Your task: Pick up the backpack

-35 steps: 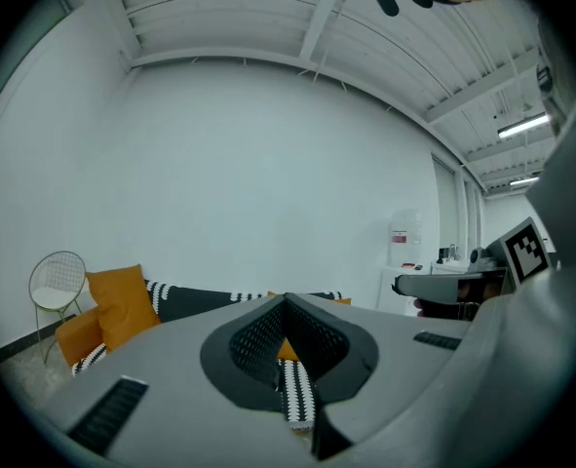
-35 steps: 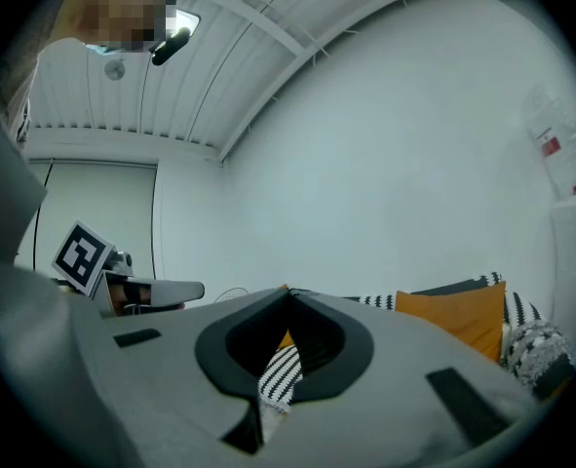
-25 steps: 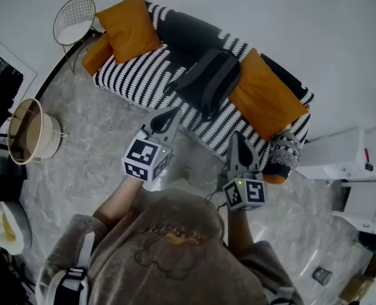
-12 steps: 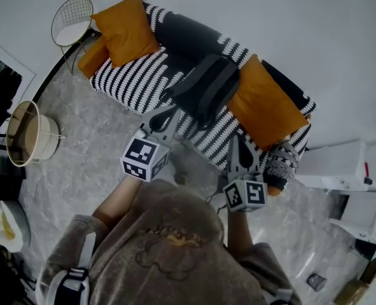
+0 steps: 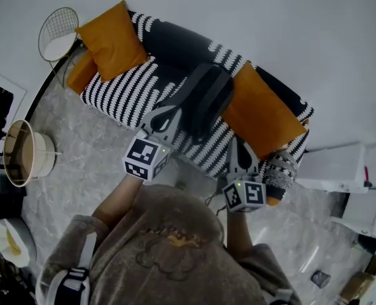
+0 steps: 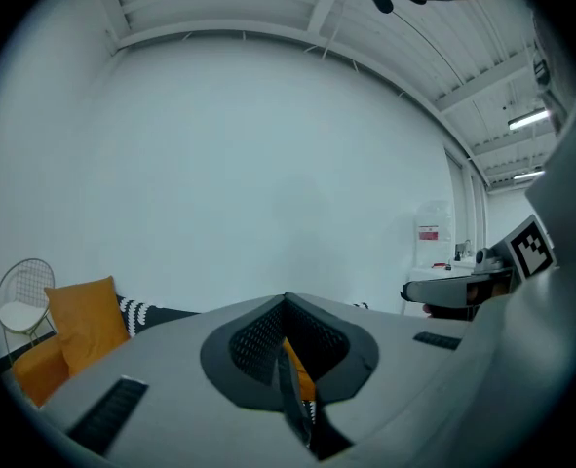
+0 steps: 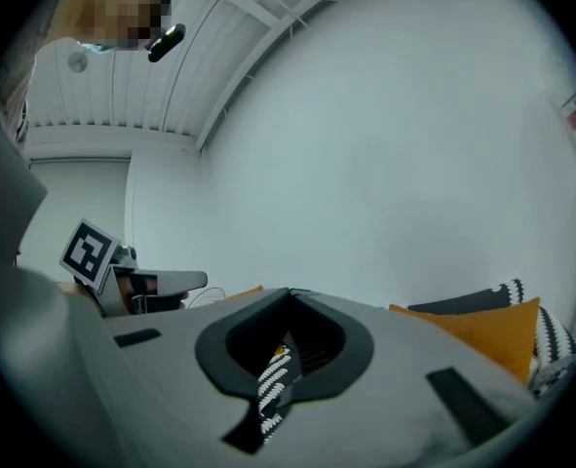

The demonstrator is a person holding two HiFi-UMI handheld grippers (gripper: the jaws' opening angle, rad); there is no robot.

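A dark backpack [image 5: 205,96] lies on the seat of a black-and-white striped sofa [image 5: 121,88], between two orange cushions. In the head view my left gripper [image 5: 169,114] is shut and empty, its tips over the sofa's front edge just short of the backpack's lower left side. The shut, empty right gripper [image 5: 238,145] sits over the striped seat front, below the right cushion [image 5: 261,113]. The left gripper view shows my closed left gripper [image 6: 288,359] with a sliver of orange in the slit. The right gripper view shows my closed right gripper [image 7: 284,359] with striped fabric behind it.
The left orange cushion [image 5: 111,40] leans on the sofa's far end beside a wire chair [image 5: 55,30]. A round basket [image 5: 22,152] stands on the marble floor at left. White furniture [image 5: 340,164] stands right of the sofa, which backs onto a plain wall.
Both grippers have moved forward toward the sofa, and the left one's tips now reach the seat edge by the backpack. Both stay shut. The backpack has not moved.
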